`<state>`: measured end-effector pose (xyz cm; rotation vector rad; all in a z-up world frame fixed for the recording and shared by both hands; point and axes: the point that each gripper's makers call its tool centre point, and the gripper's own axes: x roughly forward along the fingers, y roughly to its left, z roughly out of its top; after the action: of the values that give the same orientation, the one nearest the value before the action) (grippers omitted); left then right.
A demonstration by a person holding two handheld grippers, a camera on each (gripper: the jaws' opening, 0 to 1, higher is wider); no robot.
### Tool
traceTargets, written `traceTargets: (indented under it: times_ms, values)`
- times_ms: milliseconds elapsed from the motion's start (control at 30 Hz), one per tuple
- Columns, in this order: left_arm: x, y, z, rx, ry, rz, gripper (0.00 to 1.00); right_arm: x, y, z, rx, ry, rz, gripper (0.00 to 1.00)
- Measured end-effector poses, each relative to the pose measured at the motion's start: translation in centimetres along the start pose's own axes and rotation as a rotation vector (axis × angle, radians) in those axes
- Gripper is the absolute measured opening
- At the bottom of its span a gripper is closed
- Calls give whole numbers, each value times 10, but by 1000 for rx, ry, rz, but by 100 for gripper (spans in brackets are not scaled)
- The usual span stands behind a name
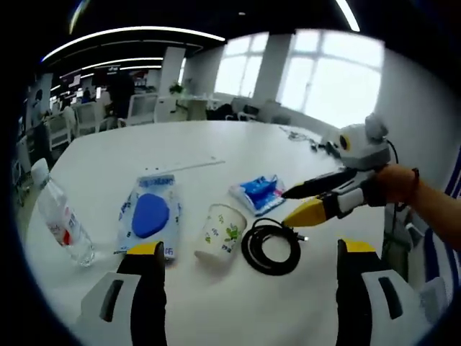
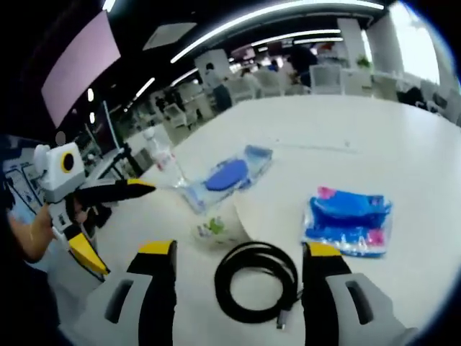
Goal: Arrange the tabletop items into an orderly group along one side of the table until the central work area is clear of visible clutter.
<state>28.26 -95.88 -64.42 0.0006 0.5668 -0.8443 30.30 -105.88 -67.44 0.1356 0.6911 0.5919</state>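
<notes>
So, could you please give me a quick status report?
Left gripper and right gripper open, empty. Cable, cup, two packets, bottle lie spread mid-table. Nothing blocking.

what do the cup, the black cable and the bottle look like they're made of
Cup: likely paper, matte white with a green print.
Cable: probably rubber or plastic sheathing, smooth black, lying in a coil.
Bottle: clear plastic by its look, see-through with a red and white label.

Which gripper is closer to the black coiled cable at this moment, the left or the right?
Right. The right gripper is open, its tips just above the black coiled cable. The left gripper, also open, is off to the side, beyond the paper cup.
</notes>
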Motion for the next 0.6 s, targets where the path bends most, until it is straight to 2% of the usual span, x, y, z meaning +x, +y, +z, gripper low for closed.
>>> traceTargets:
  times_ms: [233,600]
  values:
    - [-9,10,-6,37,16,9,99,9,2,7,-37,-20,42,68]
    - [-23,23,-13,30,12,25,99,31,10,10,-123,-21,109,66]
